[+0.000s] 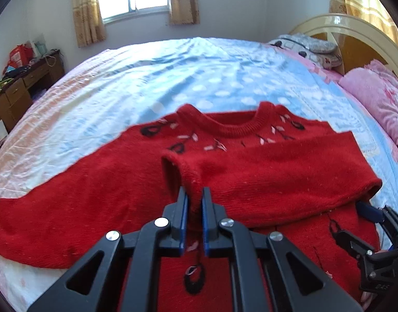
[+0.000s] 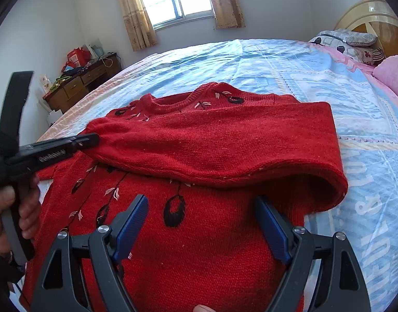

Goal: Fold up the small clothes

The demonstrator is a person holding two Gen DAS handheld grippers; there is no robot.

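Note:
A red knit sweater [image 1: 290,260] with black and pink embroidery lies front up on the bed. One sleeve [image 1: 277,171] is folded across the chest, and my left gripper [image 1: 194,195] is shut on its cuff [image 1: 180,166], pinching the knit between the blue pads. The other sleeve [image 1: 56,208] stretches flat to the left. In the right wrist view the left gripper [image 2: 92,139] shows from the side, at the cuff end of the folded sleeve [image 2: 225,143]. My right gripper [image 2: 201,202] is open over the sweater's body [image 2: 212,247], just below the sleeve's fold, with nothing gripped.
The bed has a light blue sheet [image 1: 199,78] with room beyond the collar. Pink pillows [image 1: 380,98] and a cream headboard [image 1: 355,31] are at the right. A cluttered wooden desk [image 1: 22,88] stands by the wall at left. A hand [image 2: 6,208] holds the left gripper.

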